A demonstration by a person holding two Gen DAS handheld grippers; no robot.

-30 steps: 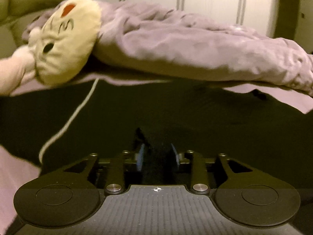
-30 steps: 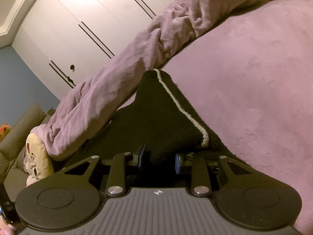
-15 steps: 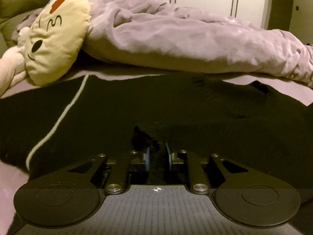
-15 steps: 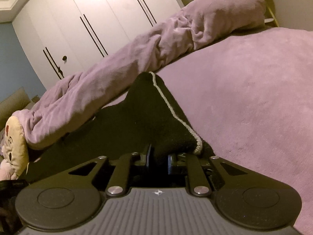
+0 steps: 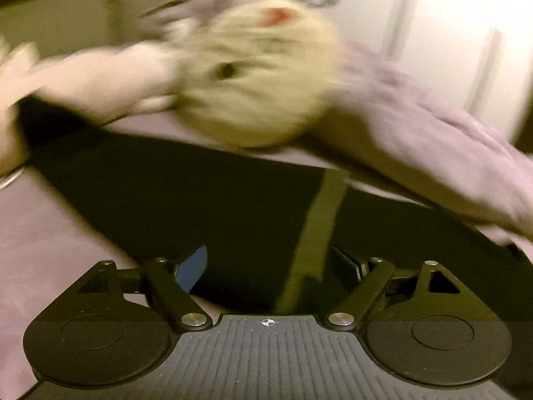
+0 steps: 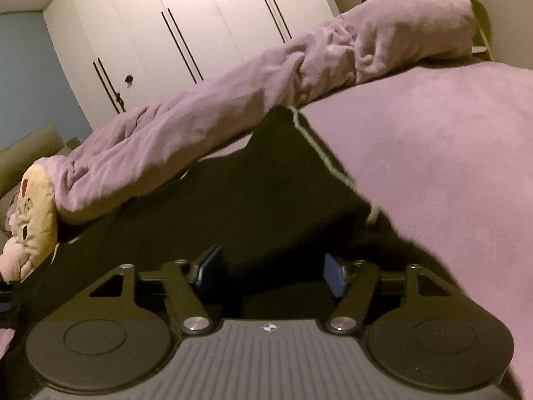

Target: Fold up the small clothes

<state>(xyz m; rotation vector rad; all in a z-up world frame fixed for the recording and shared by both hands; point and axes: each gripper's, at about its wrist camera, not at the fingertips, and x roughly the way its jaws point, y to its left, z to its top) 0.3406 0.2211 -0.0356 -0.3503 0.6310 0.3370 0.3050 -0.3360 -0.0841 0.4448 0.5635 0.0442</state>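
Both grippers, half a second ago pinched shut on the black garment (image 6: pixel 266 206), have just been opening: the left gripper (image 5: pixel 269 266) and the right gripper (image 6: pixel 273 266) now stand with jaws wide, the cloth lying loose between the pads. The left wrist view has swung sideways and blurred, so the round plush cushion (image 5: pixel 256 76) now sits near its centre instead of at its left edge.

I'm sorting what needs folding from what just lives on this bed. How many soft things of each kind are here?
Black garment with a pale stripe: 1
Rolled purple blanket: 1
Cream round plush cushion with a face: 1
Pink plush toy: 1
Total: 4
Only the garment is for folding; it lies flat on the purple bed cover.
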